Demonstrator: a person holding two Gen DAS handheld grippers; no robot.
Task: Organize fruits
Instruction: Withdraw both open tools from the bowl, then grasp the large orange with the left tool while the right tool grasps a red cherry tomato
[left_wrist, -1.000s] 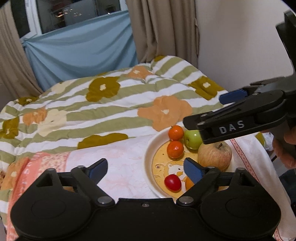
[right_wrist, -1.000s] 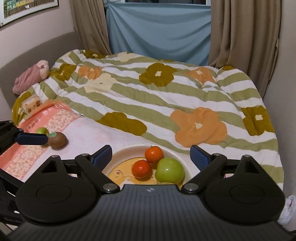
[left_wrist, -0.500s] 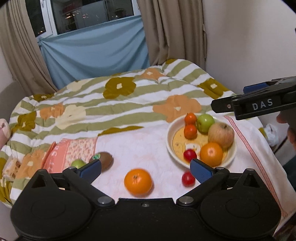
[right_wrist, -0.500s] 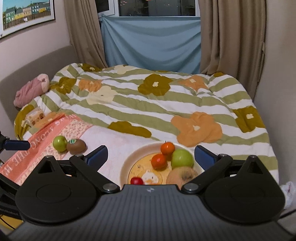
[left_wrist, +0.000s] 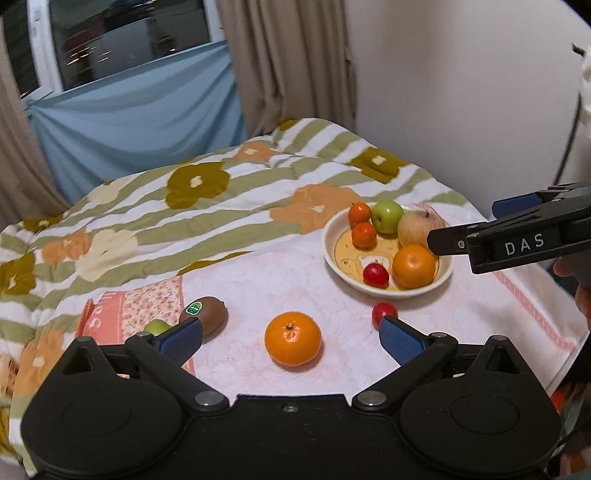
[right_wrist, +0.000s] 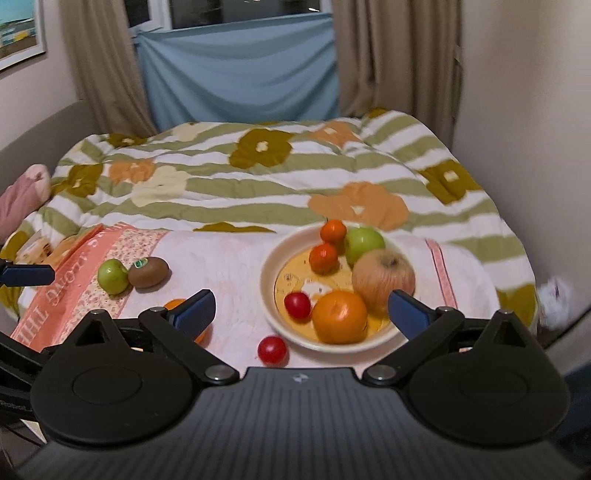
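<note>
A cream bowl (left_wrist: 443, 284) (right_wrist: 267, 295) on the pale pink cloth holds a large apple (right_wrist: 382, 278), a green apple (right_wrist: 364, 242), an orange (right_wrist: 340, 315), two small tangerines and a red cherry tomato (right_wrist: 297, 304). Loose on the cloth lie an orange (left_wrist: 293, 338), a red tomato (left_wrist: 382, 312) (right_wrist: 272, 349), a kiwi (left_wrist: 207, 314) (right_wrist: 149, 272) and a small green apple (right_wrist: 112, 276). My left gripper (left_wrist: 291, 338) stands open with the loose orange in line between its blue pads, apart from both. My right gripper (right_wrist: 301, 310) is open and empty above the bowl's near side.
The cloth lies on a bed with a striped flowered quilt (left_wrist: 221, 206). A wall (left_wrist: 461, 92) rises close on the right, curtains (right_wrist: 236, 66) at the back. A pink soft toy (right_wrist: 22, 192) rests at the far left. The right gripper's black body (left_wrist: 517, 240) reaches over the bowl's right edge.
Both grippers have drawn back toward me, so the whole cloth and the loose fruit have come into view. The left gripper's pads now stand slightly wider apart.
</note>
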